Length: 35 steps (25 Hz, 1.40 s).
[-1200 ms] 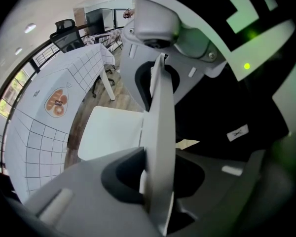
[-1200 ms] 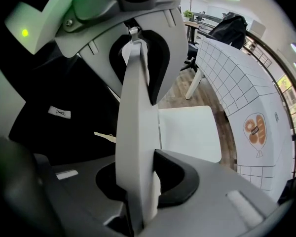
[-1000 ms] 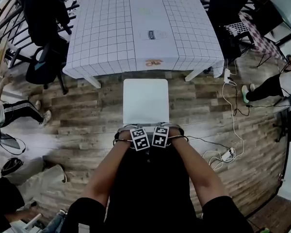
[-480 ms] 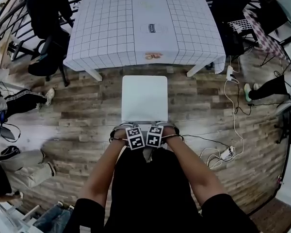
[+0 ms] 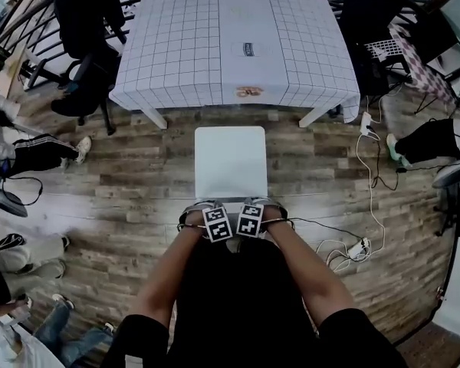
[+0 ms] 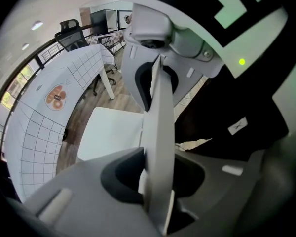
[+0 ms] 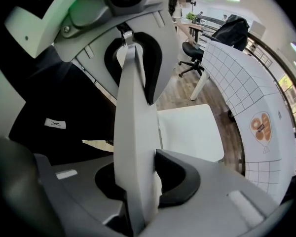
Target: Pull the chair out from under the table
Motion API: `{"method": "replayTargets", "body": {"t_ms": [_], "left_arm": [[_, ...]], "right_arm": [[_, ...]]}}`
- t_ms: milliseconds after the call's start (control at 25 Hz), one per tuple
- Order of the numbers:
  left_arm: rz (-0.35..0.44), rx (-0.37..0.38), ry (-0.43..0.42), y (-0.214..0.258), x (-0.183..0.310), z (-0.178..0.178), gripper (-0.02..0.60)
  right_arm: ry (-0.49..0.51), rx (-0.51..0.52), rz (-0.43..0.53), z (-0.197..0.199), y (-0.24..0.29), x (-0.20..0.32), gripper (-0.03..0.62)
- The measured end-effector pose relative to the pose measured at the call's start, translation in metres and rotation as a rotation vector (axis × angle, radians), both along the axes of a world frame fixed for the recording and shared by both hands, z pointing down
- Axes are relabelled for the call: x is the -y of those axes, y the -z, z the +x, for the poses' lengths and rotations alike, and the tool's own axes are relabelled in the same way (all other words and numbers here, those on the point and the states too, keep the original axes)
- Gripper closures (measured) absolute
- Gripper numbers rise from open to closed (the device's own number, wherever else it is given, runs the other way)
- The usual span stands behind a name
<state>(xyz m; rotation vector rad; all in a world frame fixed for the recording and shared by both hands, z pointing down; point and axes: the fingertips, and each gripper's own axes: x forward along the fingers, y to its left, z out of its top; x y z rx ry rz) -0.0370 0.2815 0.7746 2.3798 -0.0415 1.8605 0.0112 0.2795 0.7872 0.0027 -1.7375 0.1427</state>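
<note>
At centre of the head view, the chair [image 5: 230, 163] stands on the wood floor [image 5: 123, 175], its white seat fully clear of the table [image 5: 234, 37]. A strip of bare floor shows between the seat's far edge and the hanging edge of the cloth. The table fills the upper centre of the frame under a grid-patterned cloth.

The backrest [image 5: 231, 201] lies along the lower edge of the seat, seen edge-on from above. Both grippers sit on its top edge, just beside each other, with their marker cubes almost touching. The left gripper [image 5: 211, 208] is at lower centre left, the right gripper [image 5: 253, 205] at lower centre right. Both point steeply down.

Left gripper view: the thin white panel of the backrest [image 6: 160, 132] runs up through the middle of the frame. The left gripper [image 6: 155, 181] pinches it, with a dark pad against each face. The seat [image 6: 111, 132] shows at centre left and the table [image 6: 44, 122] at far left. The right gripper [image 6: 155, 80] grips the same panel at upper centre.

Right gripper view: the backrest [image 7: 133, 132] stands between the jaws of the right gripper [image 7: 138, 181]. Its jaws are opening, yet the pads rest against the panel. The seat [image 7: 190, 132] is at centre right, the table [image 7: 251, 98] at far right, and the left gripper [image 7: 133, 68] at upper centre.

Black office chairs stand at upper left [image 5: 80, 21] and upper right [image 5: 364, 14] of the head view. A power strip [image 5: 359, 244] with white cable lies at the right.
</note>
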Motion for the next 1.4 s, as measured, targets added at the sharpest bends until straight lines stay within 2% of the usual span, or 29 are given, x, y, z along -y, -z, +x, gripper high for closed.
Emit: {"method": "replayTargets", "body": {"t_ms": [200,400,520,640,800,880,1080,1200,1240,1280,1400], "left_arm": [[-0.034,-0.045,0.066,0.012,0.001,-0.008,0.451],[-0.027,-0.163,0.137,0.056,0.0,-0.017,0.471],[-0.033,-0.326,0.284,0.097,0.008,-0.022,0.477],[-0.051,-0.537,0.463,0.15,0.02,-0.024,0.479],[0.035,-0.722,0.607,0.194,0.02,-0.027,0.485],[0.073,-0.794,0.66,0.216,0.024,-0.028,0.485],[0.192,-0.917,0.712,0.274,0.043,-0.025,0.485],[0.304,-0.985,0.702,0.31,0.054,-0.021,0.49],[0.353,-1.005,0.696,0.323,0.058,-0.021,0.517],[0.397,-1.026,0.691,0.335,0.061,-0.02,0.565],[0.439,-1.08,0.701,0.362,0.065,-0.016,0.572]], "right_arm": [[-0.073,0.024,-0.01,0.006,0.011,0.0,0.488],[-0.164,0.119,0.039,0.019,0.057,-0.001,0.479],[-0.252,0.201,0.068,0.026,0.094,0.008,0.497],[-0.438,0.393,0.058,0.025,0.151,0.03,0.502],[-0.698,0.762,0.098,0.02,0.229,0.05,0.505],[-0.765,0.882,0.155,0.018,0.263,0.058,0.523],[-0.773,1.004,0.36,0.009,0.329,0.073,0.544],[-0.852,1.093,0.54,0.02,0.368,0.085,0.594],[-0.88,1.111,0.579,0.025,0.377,0.089,0.595],[-0.907,1.125,0.604,0.03,0.384,0.091,0.595],[-0.966,1.159,0.643,0.04,0.403,0.093,0.595]]}}
